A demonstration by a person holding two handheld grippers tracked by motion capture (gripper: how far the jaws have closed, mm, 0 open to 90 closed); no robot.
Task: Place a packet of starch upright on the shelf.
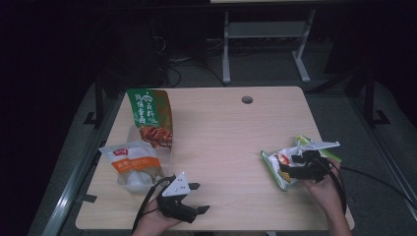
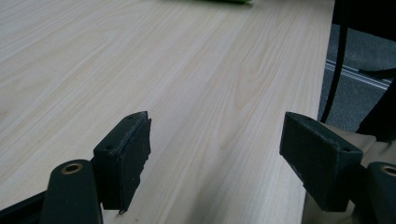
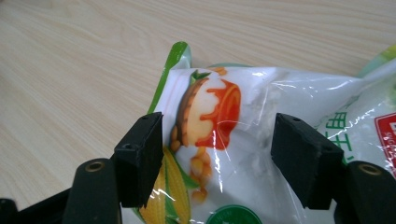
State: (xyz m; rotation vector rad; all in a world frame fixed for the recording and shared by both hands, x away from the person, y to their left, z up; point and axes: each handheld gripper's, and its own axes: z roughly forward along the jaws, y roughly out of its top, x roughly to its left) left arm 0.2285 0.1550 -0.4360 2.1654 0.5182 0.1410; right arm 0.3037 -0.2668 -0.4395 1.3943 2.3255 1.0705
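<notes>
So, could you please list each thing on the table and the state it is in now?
Corn packet: lying flat on the table, sealed, between the right claw's open jaws, not pressed.
Right claw: open, over the corn packet.
Left claw: open, nothing between its jaws, above bare table.
Green pouch: upright at the table's left.
White and orange packet: propped up in front of the green pouch.

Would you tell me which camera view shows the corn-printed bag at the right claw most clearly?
The right gripper view: the corn-printed bag lies close between the open right claw, its artwork legible. The high view shows the bag small and partly covered by the claw near the table's right edge. The left gripper view catches perhaps a green sliver at its top edge.
</notes>
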